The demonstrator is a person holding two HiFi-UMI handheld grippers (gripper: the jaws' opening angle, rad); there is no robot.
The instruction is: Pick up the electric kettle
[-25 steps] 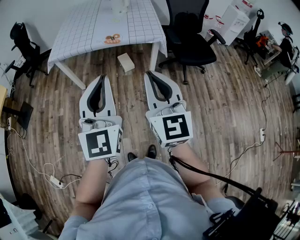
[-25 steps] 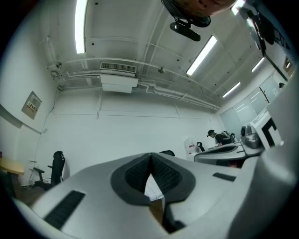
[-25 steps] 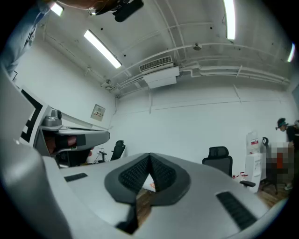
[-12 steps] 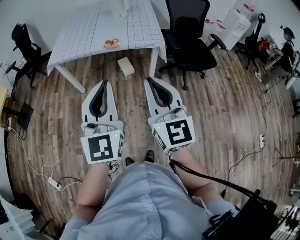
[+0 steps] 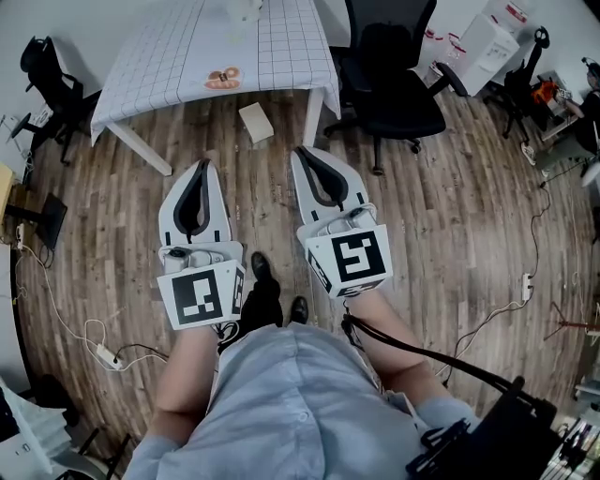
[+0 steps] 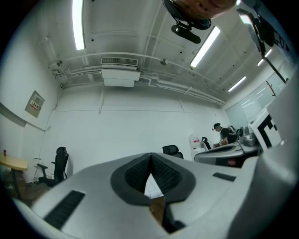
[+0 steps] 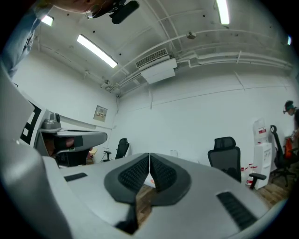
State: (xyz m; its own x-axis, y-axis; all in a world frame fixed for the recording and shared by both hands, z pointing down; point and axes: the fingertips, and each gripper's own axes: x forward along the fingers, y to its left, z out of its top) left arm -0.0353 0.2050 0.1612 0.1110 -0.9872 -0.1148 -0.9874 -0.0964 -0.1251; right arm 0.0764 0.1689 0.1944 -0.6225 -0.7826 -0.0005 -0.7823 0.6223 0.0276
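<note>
The left gripper [image 5: 201,165] and the right gripper [image 5: 302,152] both have their tips pressed together on nothing. Since a second ago a shoe [image 5: 261,270] has stepped forward between them, so the approach to the table [image 5: 169,66] is probably still under way. What looks like the kettle [image 5: 243,8] sits at top centre, well apart from both.
</note>
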